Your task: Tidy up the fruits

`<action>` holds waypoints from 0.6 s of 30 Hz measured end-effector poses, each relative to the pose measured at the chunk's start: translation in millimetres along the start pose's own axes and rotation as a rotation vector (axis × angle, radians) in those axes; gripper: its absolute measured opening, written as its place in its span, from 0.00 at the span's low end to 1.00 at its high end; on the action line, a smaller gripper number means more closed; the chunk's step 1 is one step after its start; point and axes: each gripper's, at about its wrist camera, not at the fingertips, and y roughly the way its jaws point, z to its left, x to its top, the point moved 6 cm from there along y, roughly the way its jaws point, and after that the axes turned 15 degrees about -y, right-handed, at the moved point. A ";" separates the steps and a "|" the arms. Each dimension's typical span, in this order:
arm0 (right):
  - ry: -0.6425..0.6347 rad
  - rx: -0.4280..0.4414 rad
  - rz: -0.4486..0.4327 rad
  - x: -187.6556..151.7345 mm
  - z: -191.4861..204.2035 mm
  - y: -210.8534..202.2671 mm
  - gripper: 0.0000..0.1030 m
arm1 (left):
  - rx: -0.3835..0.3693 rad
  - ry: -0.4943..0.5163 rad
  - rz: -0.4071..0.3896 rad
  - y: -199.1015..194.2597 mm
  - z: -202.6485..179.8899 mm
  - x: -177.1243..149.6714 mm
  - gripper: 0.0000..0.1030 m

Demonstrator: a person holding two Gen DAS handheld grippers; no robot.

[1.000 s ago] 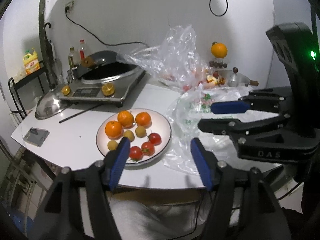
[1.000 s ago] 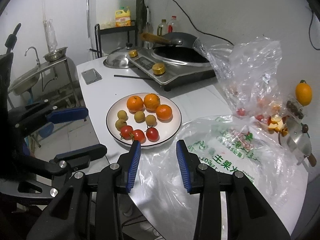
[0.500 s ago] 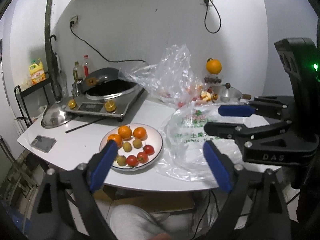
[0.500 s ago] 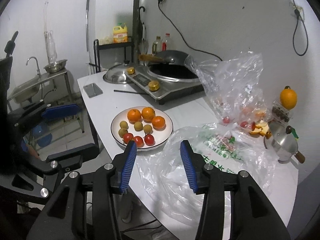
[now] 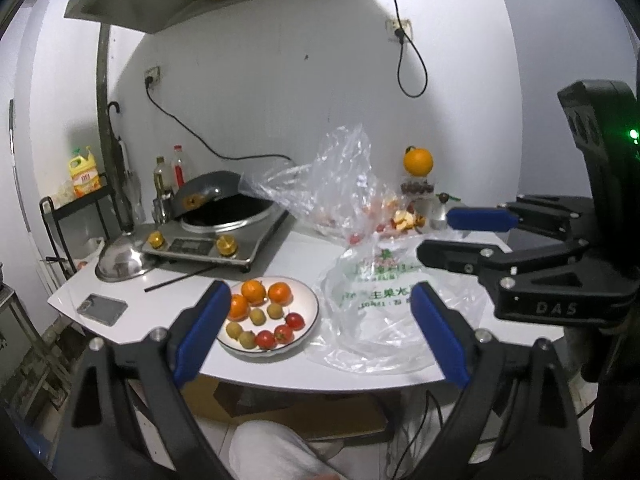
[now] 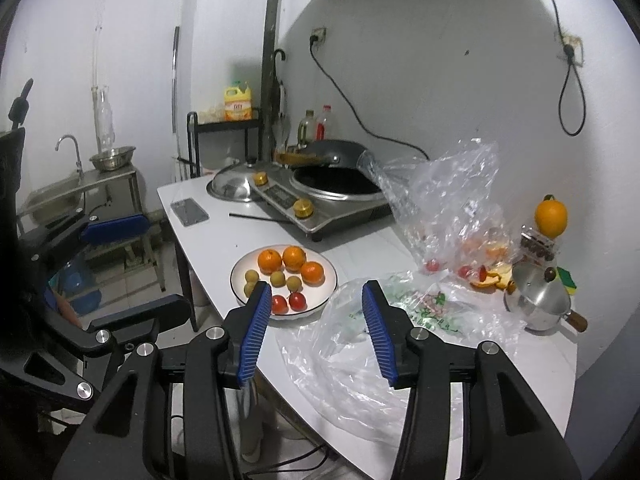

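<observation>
A white plate on the white table holds three oranges, several yellow-green fruits and three red tomatoes. My left gripper is open and empty, held back from the table's front edge. My right gripper is open and empty, also off the table; it shows in the left wrist view. A lone orange sits on a stand at the back right.
Crumpled plastic bags lie right of the plate. A taller clear bag holds some fruit. An induction cooker with wok, a steel lid, a phone, and a small steel pot are on the table.
Both grippers have pulled back and up from the table, so the plate and bags look smaller. The left jaws have opened wider, the right jaws slightly.
</observation>
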 end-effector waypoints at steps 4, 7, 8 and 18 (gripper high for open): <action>0.023 -0.022 -0.040 3.4 -4.2 -20.9 0.57 | -0.001 -0.014 -0.038 -17.3 -3.6 9.6 0.90; 0.033 -0.043 -0.067 7.2 -8.5 -35.1 0.58 | 0.006 -0.012 -0.073 -30.2 -7.2 17.9 0.90; 0.035 -0.050 -0.078 8.8 -9.6 -40.7 0.59 | 0.009 -0.007 -0.089 -35.6 -9.0 20.8 0.90; 0.036 -0.128 -0.187 25.2 -18.1 -95.4 0.72 | 0.010 0.005 -0.215 -76.0 -25.8 42.1 0.95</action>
